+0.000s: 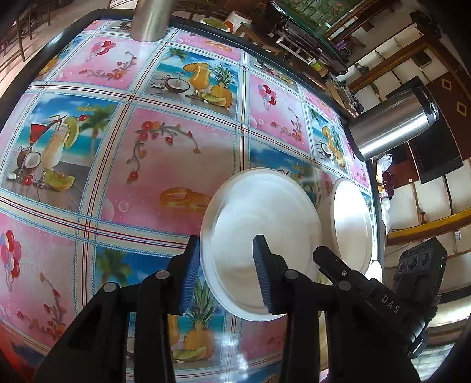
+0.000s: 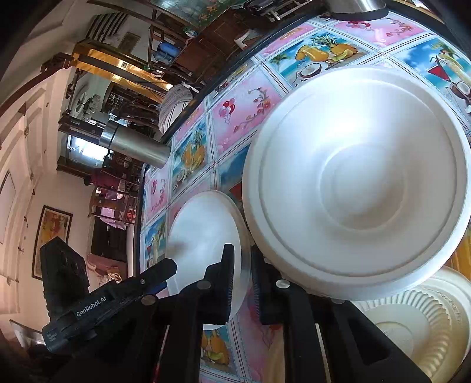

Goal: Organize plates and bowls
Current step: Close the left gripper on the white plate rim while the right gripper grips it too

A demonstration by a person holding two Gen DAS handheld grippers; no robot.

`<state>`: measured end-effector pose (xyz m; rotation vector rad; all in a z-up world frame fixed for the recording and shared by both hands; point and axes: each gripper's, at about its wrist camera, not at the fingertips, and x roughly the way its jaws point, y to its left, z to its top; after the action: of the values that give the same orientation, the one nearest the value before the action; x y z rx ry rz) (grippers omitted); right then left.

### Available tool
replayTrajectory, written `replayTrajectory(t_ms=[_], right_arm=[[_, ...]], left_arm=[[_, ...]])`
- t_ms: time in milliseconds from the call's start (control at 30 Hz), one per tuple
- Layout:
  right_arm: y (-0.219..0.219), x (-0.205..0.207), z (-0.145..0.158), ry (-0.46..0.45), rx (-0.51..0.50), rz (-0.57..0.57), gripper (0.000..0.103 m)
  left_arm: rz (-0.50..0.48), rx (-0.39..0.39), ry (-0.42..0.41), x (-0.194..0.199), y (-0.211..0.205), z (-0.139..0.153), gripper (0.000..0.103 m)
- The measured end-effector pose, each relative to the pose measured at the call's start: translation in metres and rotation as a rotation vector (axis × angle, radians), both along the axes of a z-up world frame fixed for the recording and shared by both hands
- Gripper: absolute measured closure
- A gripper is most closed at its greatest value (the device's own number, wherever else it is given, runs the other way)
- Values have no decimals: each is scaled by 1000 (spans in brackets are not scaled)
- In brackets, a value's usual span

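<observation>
In the left wrist view my left gripper (image 1: 226, 274) is open, its jaws straddling the rim of a white plate (image 1: 262, 224) that stands tilted above the table. A second white dish (image 1: 350, 224) is beside it, with my right gripper (image 1: 326, 259) at its edge. In the right wrist view my right gripper (image 2: 243, 282) is open with a narrow gap, around the edge of the smaller white plate (image 2: 200, 235). A big white upturned bowl (image 2: 359, 182) fills the right. A ribbed cream plate (image 2: 426, 321) lies below it.
The table (image 1: 164, 165) has a glossy pink and blue fruit-print cloth. A steel flask (image 1: 394, 120) stands at the far right edge, and shows in the right wrist view (image 2: 135, 144). A steel cup (image 1: 150, 20) stands at the far edge. Shelves and furniture lie beyond.
</observation>
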<state>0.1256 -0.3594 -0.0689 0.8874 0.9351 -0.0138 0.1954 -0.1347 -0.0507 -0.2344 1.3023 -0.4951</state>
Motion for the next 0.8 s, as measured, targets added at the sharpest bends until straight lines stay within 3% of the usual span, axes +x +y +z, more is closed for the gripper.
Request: replayTrajectory(t_ms=[100,400,800], right_arm=[[0,0,-1,3,-9,-3,95],[1,0,-1,4,-33,-12,96],[4,1,3,-7,-48,-15,96]], left_arm=[[9,14,-6,1,2,0,81],[17,46,-26,0,4,0,95],[12,58,-46,-7,9,8,97]])
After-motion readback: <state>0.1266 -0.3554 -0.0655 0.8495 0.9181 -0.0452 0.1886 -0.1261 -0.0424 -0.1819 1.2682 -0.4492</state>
